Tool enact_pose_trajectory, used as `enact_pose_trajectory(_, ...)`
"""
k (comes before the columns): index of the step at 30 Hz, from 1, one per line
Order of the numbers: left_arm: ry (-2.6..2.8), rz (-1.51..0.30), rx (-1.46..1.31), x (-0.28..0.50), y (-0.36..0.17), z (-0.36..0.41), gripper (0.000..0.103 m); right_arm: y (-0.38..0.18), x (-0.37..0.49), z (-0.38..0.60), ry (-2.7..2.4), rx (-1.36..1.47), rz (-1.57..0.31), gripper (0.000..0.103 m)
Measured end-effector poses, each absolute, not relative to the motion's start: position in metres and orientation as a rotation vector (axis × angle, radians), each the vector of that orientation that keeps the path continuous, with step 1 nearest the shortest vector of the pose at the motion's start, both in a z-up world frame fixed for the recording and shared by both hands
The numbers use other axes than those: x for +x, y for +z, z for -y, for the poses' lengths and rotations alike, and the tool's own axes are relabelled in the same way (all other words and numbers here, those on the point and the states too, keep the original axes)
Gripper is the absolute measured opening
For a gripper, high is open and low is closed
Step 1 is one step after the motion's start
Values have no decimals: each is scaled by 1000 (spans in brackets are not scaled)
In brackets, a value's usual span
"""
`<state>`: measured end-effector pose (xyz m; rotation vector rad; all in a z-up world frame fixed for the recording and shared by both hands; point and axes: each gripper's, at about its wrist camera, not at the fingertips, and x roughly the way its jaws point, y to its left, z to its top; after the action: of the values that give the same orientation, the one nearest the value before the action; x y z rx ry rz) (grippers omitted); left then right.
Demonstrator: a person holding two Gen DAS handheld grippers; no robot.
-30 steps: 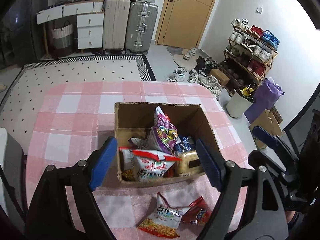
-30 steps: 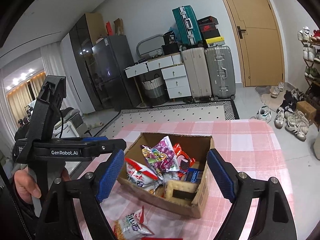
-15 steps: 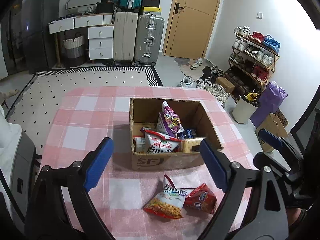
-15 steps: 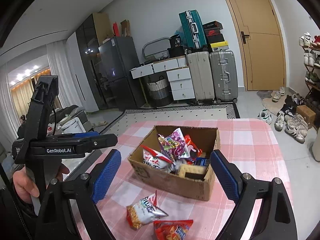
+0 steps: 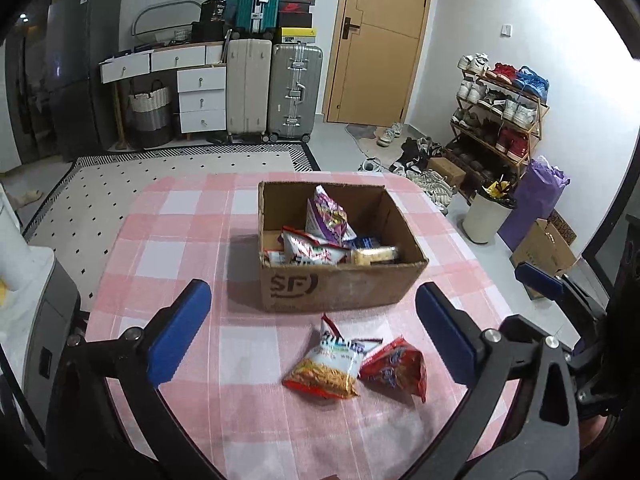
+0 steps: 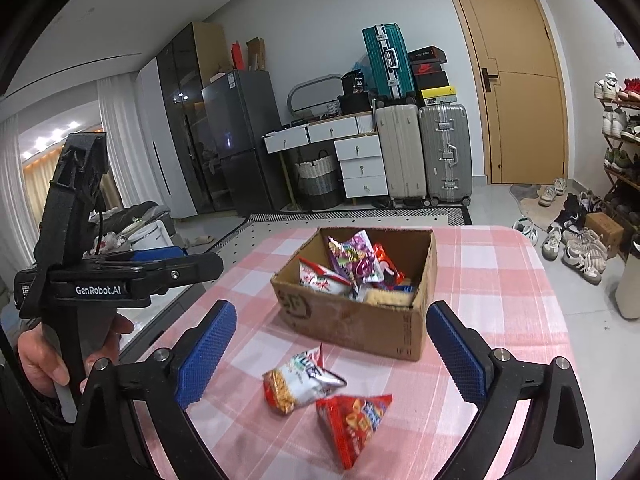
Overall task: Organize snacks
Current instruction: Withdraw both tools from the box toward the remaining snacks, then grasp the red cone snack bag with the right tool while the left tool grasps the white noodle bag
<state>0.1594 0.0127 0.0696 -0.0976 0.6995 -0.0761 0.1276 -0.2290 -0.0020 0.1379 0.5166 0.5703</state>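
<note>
A cardboard box (image 5: 340, 286) (image 6: 360, 324) stands on the pink checked table (image 5: 168, 248) (image 6: 500, 280), holding several snack bags, a purple one (image 5: 326, 216) (image 6: 354, 258) upright among them. In front of the box lie a white-and-orange snack bag (image 5: 330, 366) (image 6: 298, 380) and a red snack bag (image 5: 394, 368) (image 6: 354, 420), touching each other. My left gripper (image 5: 314, 336) hangs above them, jaws opening wide, nothing between the blue pads. My right gripper (image 6: 332, 352) is likewise opening and empty. The left gripper (image 6: 160, 268) also shows at the left of the right wrist view, held by a hand (image 6: 44, 360).
The table's right edge drops to a floor with shoes (image 5: 432, 184), a white bin (image 5: 486, 216) and a shoe rack (image 5: 500, 112). Suitcases (image 5: 272, 88) and drawers (image 5: 200, 96) stand at the far wall beside a door (image 5: 376, 40). A white appliance (image 5: 24, 280) sits left of the table.
Both grippers have drawn back from the box and their jaws have spread wider. The box now looks farther off, and the two loose bags lie fully in view.
</note>
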Motion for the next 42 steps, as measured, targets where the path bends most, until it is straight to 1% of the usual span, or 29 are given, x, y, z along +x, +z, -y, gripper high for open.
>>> enact_pose_trajectory(5, -74, -710, -101, 138, 52, -10, 102, -12, 105, 234, 590, 141, -500, 101)
enact_pose_trajectory(17, -79, -785, -110, 105, -2, -2, 102, -63, 87, 225, 568, 128, -629, 101)
enact_pose_trajectory(33, -99, -880, -132, 116, -55, -10, 102, -125, 139, 205, 561, 163, -802, 101)
enact_pose_trajectory(42, -96, -923, -168, 134, -79, -22, 102, -147, 170, 196, 536, 184, -862, 100)
